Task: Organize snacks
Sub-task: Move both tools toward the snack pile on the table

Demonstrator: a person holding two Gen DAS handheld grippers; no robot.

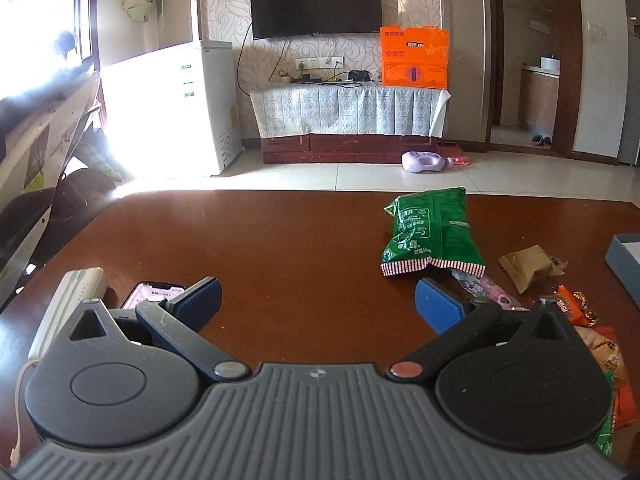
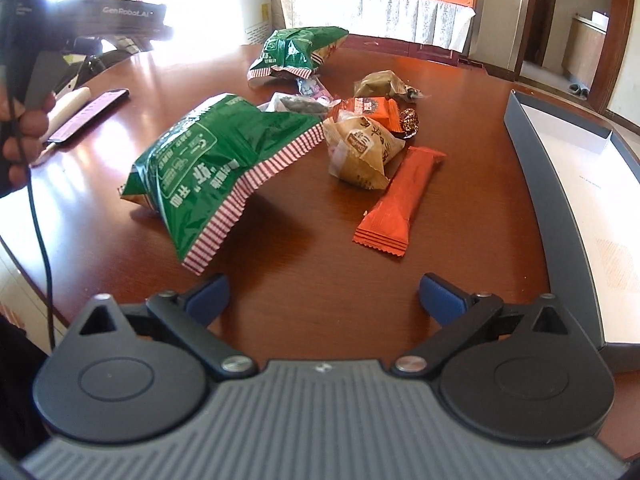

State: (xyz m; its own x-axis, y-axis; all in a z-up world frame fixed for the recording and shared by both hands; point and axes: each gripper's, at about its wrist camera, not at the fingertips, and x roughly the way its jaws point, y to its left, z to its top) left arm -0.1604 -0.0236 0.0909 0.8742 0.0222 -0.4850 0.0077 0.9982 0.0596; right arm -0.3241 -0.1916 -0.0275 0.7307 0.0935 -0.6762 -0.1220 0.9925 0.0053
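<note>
The shallow box (image 2: 560, 184) at the right edge of the desk (image 2: 280, 280) holds no snack. Both the right tongs (image 2: 324, 300) and the left tongs (image 1: 320, 304) stand wide apart with nothing between them. Two green bags, the nearer (image 2: 208, 172) just beyond the right tongs and the farther (image 2: 296, 52) toward the far edge, flank one orange bar (image 2: 400, 200) and several smaller packets.

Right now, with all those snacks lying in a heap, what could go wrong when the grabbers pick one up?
The right gripper is open and empty. The near green bag is puffy, so it might slip or get crushed. The orange stick touches the tan packet, so one could drag the other. The phone could get bumped by the left gripper.
</note>
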